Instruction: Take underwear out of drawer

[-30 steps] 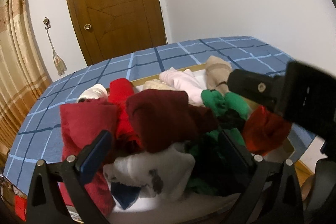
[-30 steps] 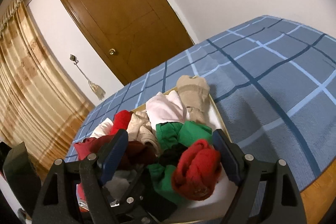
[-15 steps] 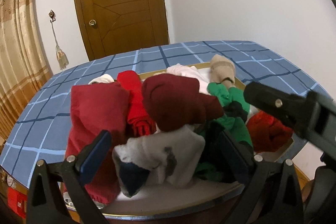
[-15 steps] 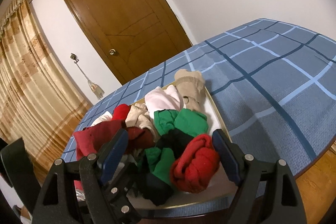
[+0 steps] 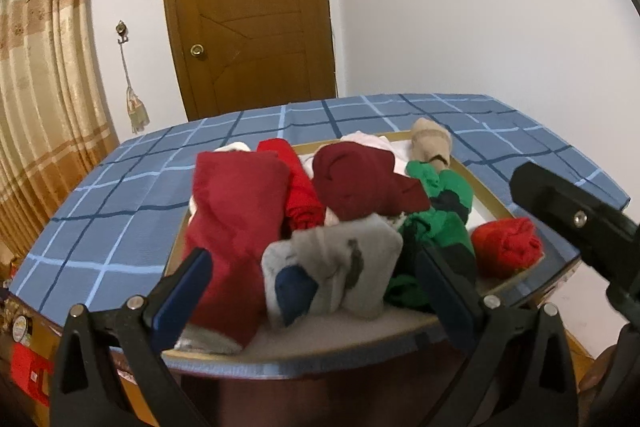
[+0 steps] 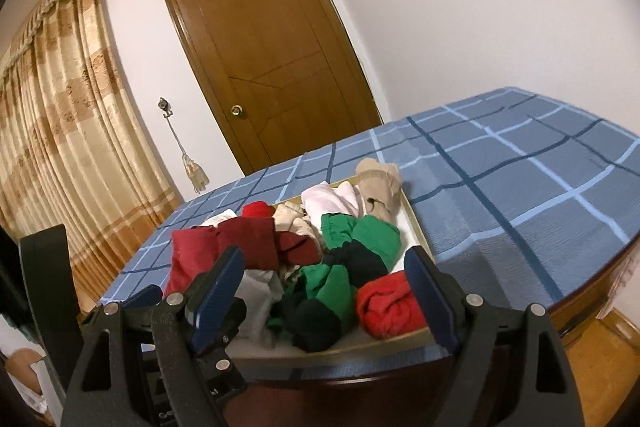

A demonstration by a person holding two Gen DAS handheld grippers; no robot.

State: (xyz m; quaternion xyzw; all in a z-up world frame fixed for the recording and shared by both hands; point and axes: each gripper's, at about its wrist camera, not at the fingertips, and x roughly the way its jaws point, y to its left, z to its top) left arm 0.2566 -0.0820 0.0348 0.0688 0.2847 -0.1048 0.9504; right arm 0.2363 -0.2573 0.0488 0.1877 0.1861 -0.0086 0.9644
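Grey underwear [image 5: 334,263] lies between wide-open, empty left tongs [image 5: 312,291]; right tongs [image 6: 326,291] likewise.

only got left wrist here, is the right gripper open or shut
Observer: Open. The right gripper has its blue-padded jaws spread and holds nothing.
Operator: whats between them
Observer: The crumpled green and black garment; the bright red rolled bundle sits by its right finger.
Operator: anything behind the dark red folded cloth
Observer: A crumpled cream cloth, midway along the wooden drawer.
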